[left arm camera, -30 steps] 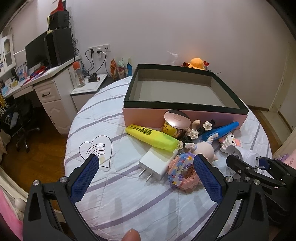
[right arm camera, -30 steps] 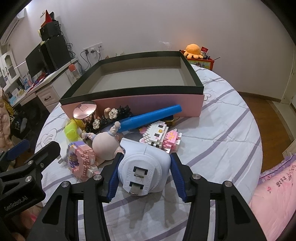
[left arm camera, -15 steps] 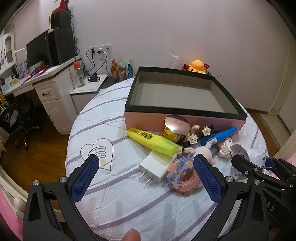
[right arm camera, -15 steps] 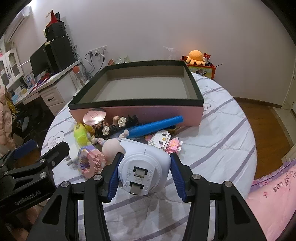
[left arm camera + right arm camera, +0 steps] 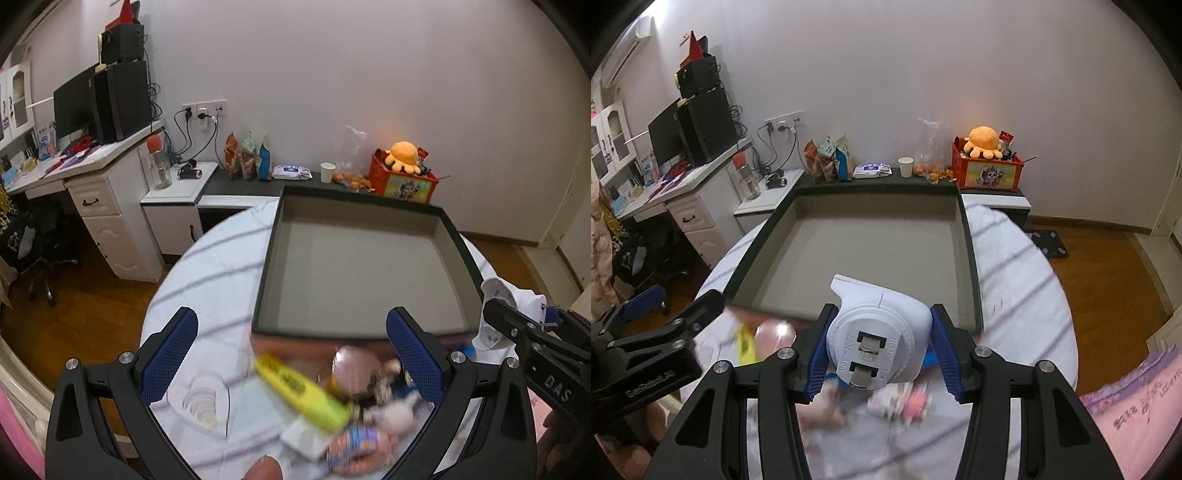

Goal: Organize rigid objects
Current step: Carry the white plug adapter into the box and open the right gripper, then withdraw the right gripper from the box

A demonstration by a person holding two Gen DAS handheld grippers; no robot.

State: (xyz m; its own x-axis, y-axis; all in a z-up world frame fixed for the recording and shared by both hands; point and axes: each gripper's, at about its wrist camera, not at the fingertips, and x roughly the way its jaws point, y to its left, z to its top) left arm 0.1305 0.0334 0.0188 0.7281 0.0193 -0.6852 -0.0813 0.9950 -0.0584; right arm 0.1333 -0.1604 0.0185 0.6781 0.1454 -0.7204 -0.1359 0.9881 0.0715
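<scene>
- This is a lived-in room of a home, a bedroom doubling as a study.
- At ten o'clock stands a white desk [image 5: 92, 173] with drawers, bearing a monitor [image 5: 72, 110] and a black speaker [image 5: 123, 99].
- At twelve o'clock, snack bags [image 5: 829, 158], a paper cup [image 5: 905, 167] and an orange plush octopus [image 5: 983, 142] line the wall.
- Wooden floor [image 5: 1108, 266] at three o'clock; pink bedding [image 5: 1137, 413] at five.

Glossy white plastic adapter [image 5: 877, 332], metal prongs; matt cardboard box [image 5: 971, 258] (striped cloth [image 5: 1015, 280] beneath)
</scene>
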